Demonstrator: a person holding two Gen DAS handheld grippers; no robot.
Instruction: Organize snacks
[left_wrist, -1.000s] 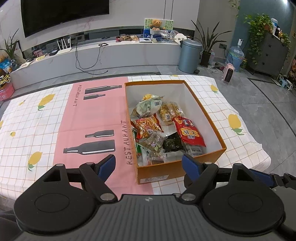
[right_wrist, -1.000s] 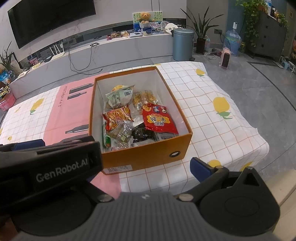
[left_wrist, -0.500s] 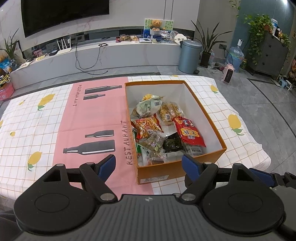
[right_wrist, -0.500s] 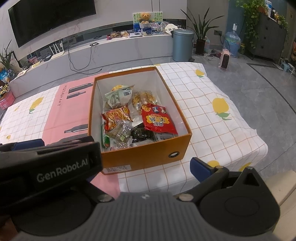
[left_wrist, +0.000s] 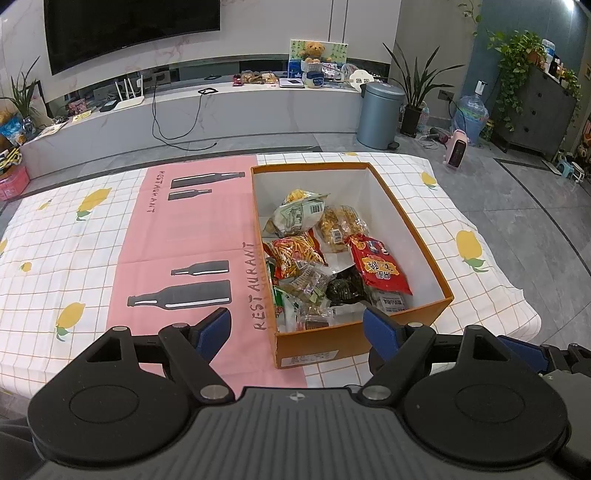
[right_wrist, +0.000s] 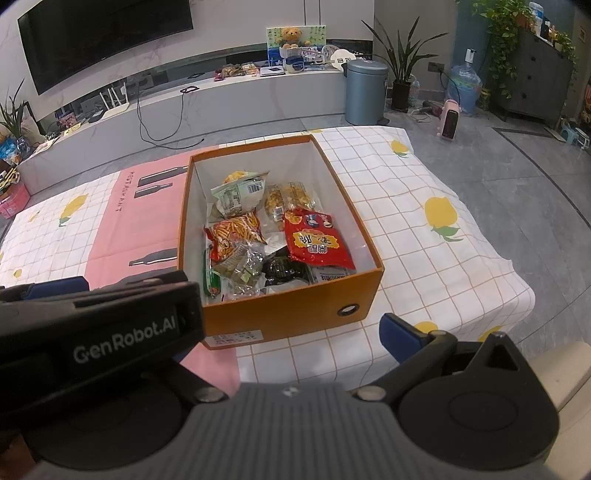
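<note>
The right gripper (right_wrist: 295, 328) has edged slightly nearer the orange box (right_wrist: 295, 314).

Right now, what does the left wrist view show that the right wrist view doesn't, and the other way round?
Only the left wrist view shows both blue fingertips of the open left tongs, framing the box's near wall. Only the right wrist view shows the round black grommet on that wall, with the left tongs' black body hiding the right tongs' left finger. Both show the orange cardboard box holding the red snack bag and other packets on the lemon-print tablecloth.
</note>
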